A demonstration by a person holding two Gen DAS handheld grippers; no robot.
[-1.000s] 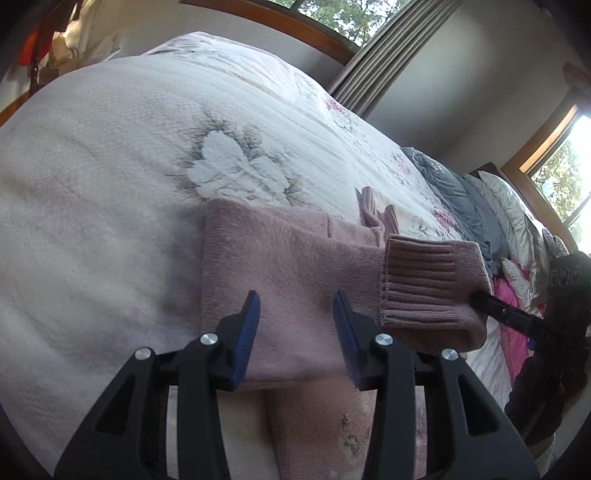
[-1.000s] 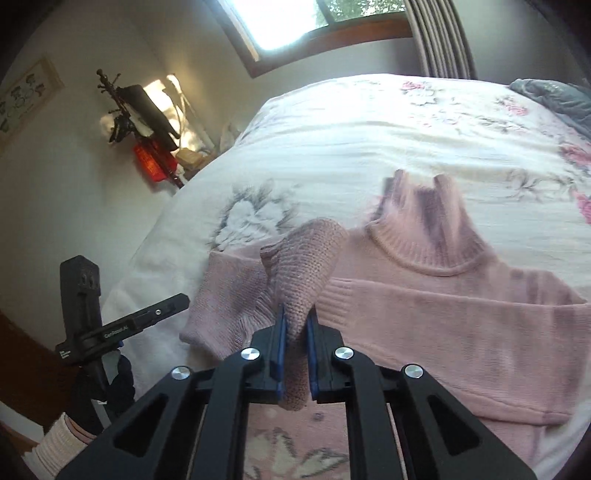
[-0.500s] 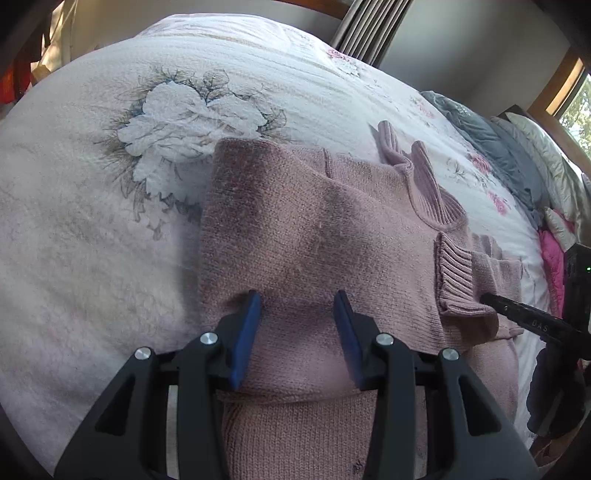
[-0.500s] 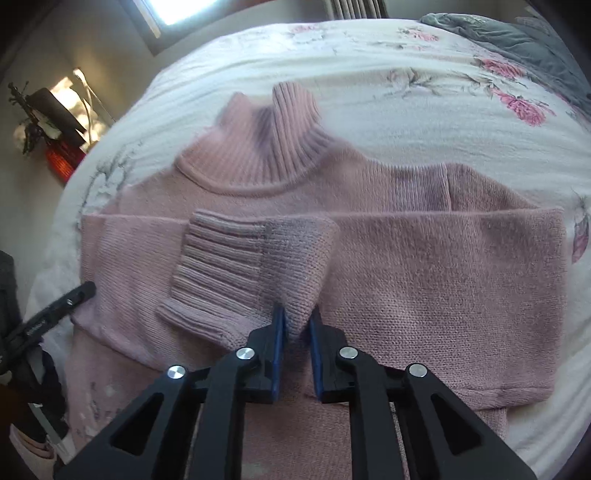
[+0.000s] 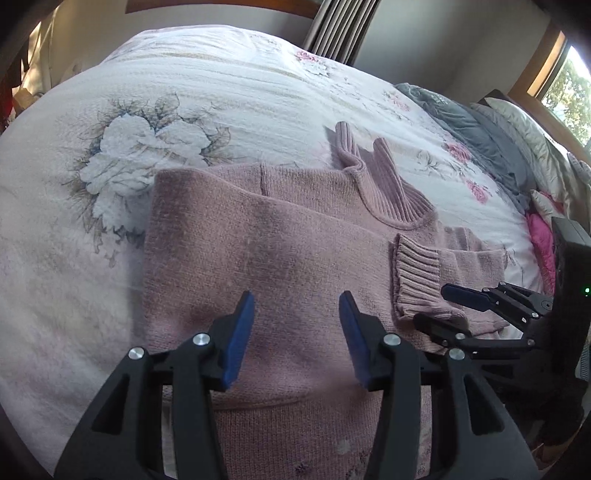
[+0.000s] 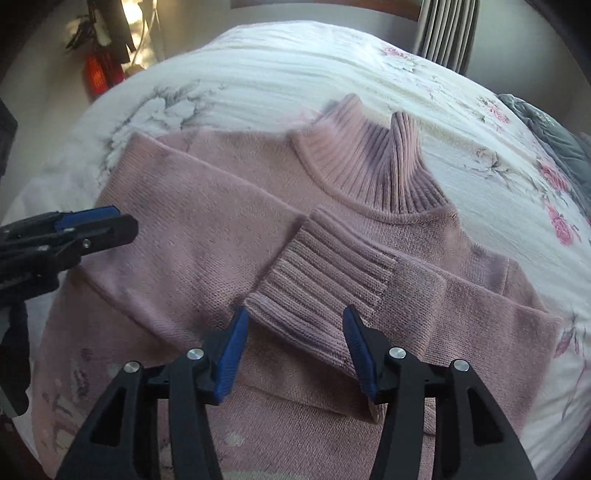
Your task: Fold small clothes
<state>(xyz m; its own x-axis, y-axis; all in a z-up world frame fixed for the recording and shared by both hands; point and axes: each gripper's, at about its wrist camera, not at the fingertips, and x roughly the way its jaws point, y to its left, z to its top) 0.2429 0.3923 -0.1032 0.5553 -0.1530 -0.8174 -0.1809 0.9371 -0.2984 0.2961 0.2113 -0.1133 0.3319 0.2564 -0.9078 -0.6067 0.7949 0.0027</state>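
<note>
A pink knitted turtleneck sweater (image 5: 280, 258) (image 6: 229, 229) lies flat on the bed, both sleeves folded across its chest. The ribbed cuff (image 6: 317, 284) of one sleeve rests on top, just ahead of my right gripper (image 6: 293, 332), which is open with nothing between its blue pads. My left gripper (image 5: 297, 317) hovers open over the folded left sleeve. In the left wrist view the right gripper (image 5: 447, 306) shows at the right, open beside the cuff (image 5: 417, 280). The left gripper (image 6: 92, 225) appears at the left edge of the right wrist view.
The bed carries a white quilt with flower prints (image 5: 147, 140) (image 6: 258, 74). Grey and pink bedding (image 5: 480, 133) is piled at the right side. A window (image 5: 569, 85) and curtains (image 5: 340, 33) stand behind. A red lamp (image 6: 99, 70) glows at the far left.
My right gripper laid the sleeve cuff across the sweater's chest and let it go, its fingers now spread. The left gripper stayed open and rose over the folded left sleeve.
</note>
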